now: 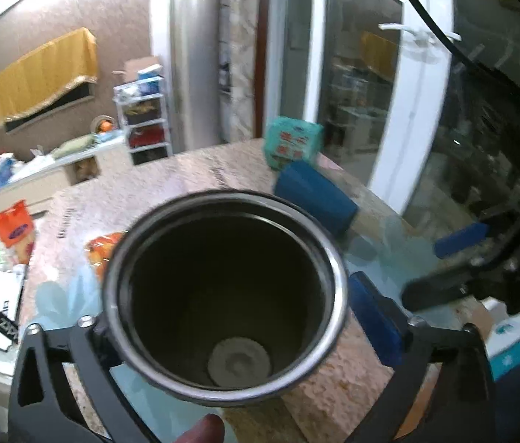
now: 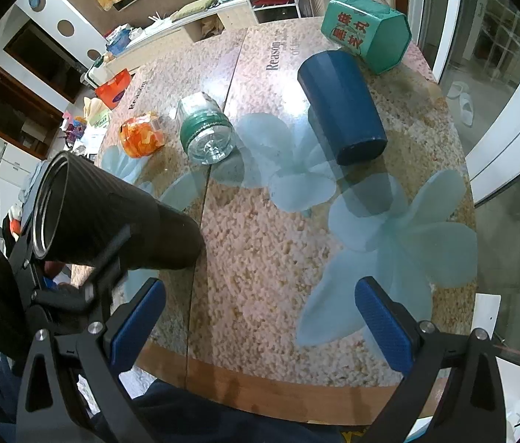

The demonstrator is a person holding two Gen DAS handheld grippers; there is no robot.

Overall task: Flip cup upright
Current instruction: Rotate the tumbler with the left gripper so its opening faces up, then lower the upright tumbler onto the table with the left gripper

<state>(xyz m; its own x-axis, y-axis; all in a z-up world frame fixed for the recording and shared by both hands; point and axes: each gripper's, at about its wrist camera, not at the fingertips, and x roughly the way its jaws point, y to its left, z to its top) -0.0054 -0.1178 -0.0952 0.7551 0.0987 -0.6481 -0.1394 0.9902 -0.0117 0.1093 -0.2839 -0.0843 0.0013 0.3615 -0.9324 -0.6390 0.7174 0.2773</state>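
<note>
My left gripper [image 1: 230,317] is shut on a black ribbed cup [image 1: 223,295] with a steel rim, and the left wrist view looks straight into its open mouth. In the right wrist view the same cup [image 2: 112,217] is tilted, mouth up and to the left, its base just over the table. The left gripper's black frame [image 2: 86,288] shows beside it. My right gripper [image 2: 263,317] is open and empty above the table's near edge; its blue fingers [image 1: 459,240] also appear at the right of the left wrist view.
On the patterned table [image 2: 278,240] a blue cup [image 2: 341,107] stands upside down, a green tin [image 2: 367,37] behind it. A glass jar [image 2: 204,129] lies on its side next to an orange jar [image 2: 141,138]. A glass door stands at the right.
</note>
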